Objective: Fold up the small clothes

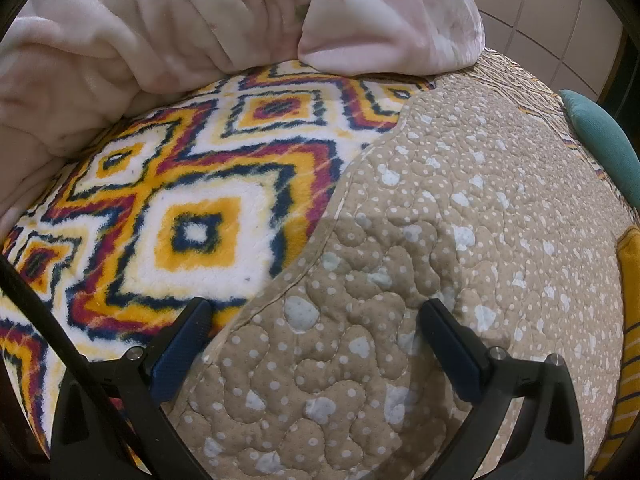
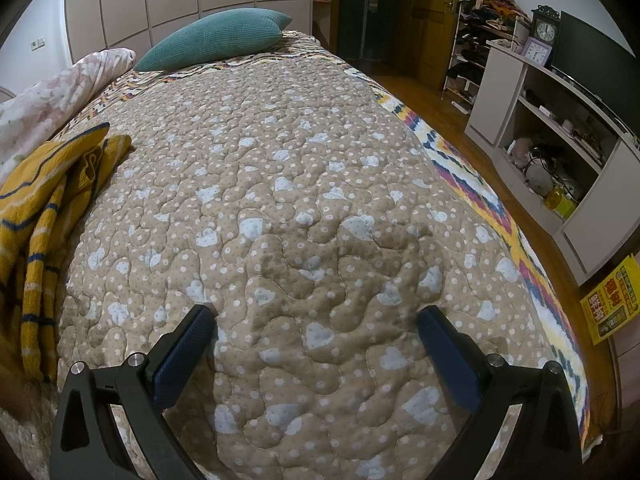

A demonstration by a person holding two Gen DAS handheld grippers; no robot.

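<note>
Left wrist: left gripper (image 1: 316, 312) spread wide, empty, over beige quilt (image 1: 460, 220) beside patterned blanket (image 1: 192, 200); yellow striped garment (image 1: 630, 280) at far right edge.

Right wrist: right gripper (image 2: 316, 316) likewise spread, empty; garment (image 2: 48, 200) crumpled at left on quilt (image 2: 300, 160), teal pillow (image 2: 216, 38) beyond.

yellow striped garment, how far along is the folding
Nothing looks done: the yellow striped garment lies crumpled at the edge of the beige quilt. Nothing is in hand; the left tongs and right tongs are both open and empty above the quilt. Picking it up, spreading and folding all remain.
</note>
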